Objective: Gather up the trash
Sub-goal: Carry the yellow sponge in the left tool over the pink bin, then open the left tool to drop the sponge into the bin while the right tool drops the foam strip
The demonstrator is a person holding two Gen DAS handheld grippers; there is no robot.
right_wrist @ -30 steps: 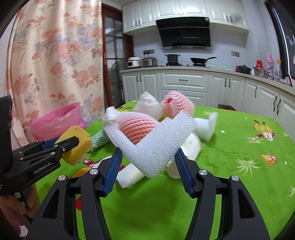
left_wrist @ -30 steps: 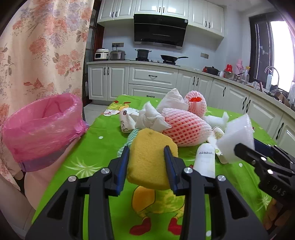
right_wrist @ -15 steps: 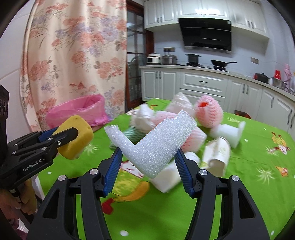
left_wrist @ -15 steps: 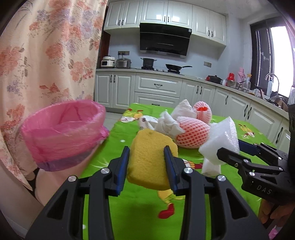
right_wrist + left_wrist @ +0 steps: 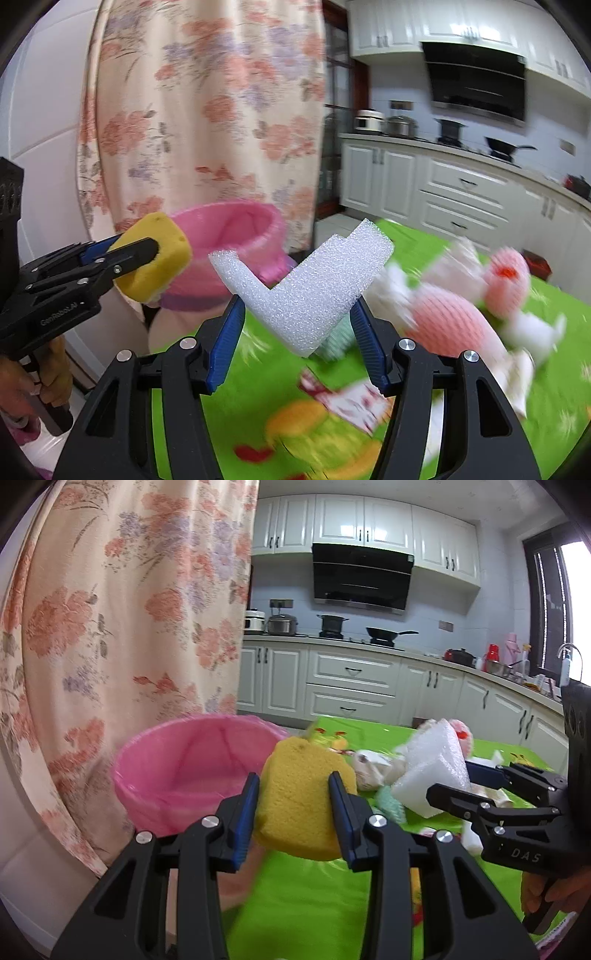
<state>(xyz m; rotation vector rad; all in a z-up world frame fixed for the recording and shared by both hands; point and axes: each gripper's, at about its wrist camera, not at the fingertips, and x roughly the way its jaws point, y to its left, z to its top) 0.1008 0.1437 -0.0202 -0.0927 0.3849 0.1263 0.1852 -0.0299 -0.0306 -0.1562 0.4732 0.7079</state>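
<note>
The left gripper (image 5: 293, 805) is clamped on a yellow sponge (image 5: 304, 799), its blue pads (image 5: 245, 812) pressed into the sponge's sides, most of the sponge bulging forward and above the jaws. Just ahead and to the left of those jaws sits the pink bin (image 5: 184, 771), its liner mouth open toward the camera; the sponge's left edge overlaps the bin's rim in the left wrist view, but whether it is over the opening or only in front of it cannot be told.

The right gripper (image 5: 297, 328) grips a white foam piece (image 5: 306, 280) — an L-shaped block, its corner wedged low between the jaws and both arms sticking up and out past the tips. In the right wrist view the bin (image 5: 236, 236) lies ahead and slightly left of these jaws, partly behind the foam, and the left gripper (image 5: 147, 254) with the sponge (image 5: 155, 258) reaches in from the far left, the sponge touching or just in front of the bin's near rim.

Below and to the right of the right jaws, the green tablecloth (image 5: 554, 406) carries the remaining trash — two pink net wraps (image 5: 447, 325) and white scraps (image 5: 532, 325), blurred. A floral curtain (image 5: 122, 627) hangs behind the bin.
</note>
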